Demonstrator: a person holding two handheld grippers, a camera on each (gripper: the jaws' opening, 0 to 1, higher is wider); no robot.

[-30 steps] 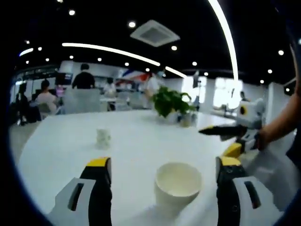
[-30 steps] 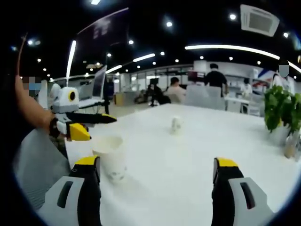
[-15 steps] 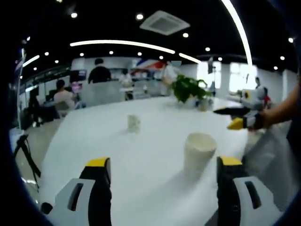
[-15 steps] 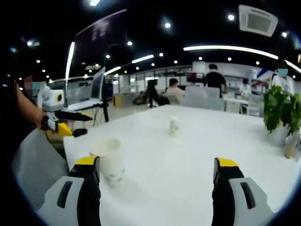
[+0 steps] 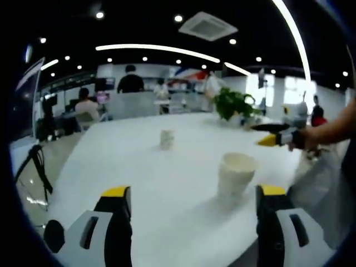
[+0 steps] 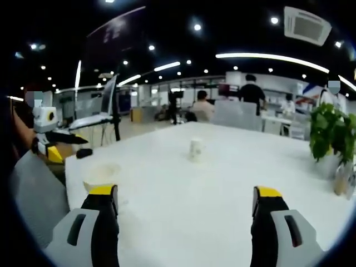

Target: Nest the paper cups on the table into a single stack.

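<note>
A white paper cup [image 5: 235, 174] stands upright near the table's front edge, just ahead of my left gripper [image 5: 192, 219], whose jaws stand wide apart and empty. A second small white cup [image 5: 167, 139] stands farther back on the white table [image 5: 139, 172]. In the right gripper view the near cup [image 6: 100, 173] sits just behind the left jaw, partly hidden by it, and the far cup [image 6: 195, 150] stands mid-table. My right gripper [image 6: 186, 217] is open and empty. The right gripper [image 5: 272, 135] also shows at the right of the left gripper view, and the left gripper [image 6: 55, 142] at the left of the right gripper view.
A potted green plant [image 5: 233, 104] [image 6: 329, 130] stands at the table's far side with a small bottle [image 6: 341, 179] beside it. People sit and stand at desks in the background. A laptop on a stand [image 6: 103, 114] is off the table's left end.
Both views have pulled back and shifted. The left gripper has drawn away from the near cup, which now sits farther ahead and to the right. In the right gripper view that cup has slid behind the left jaw.
</note>
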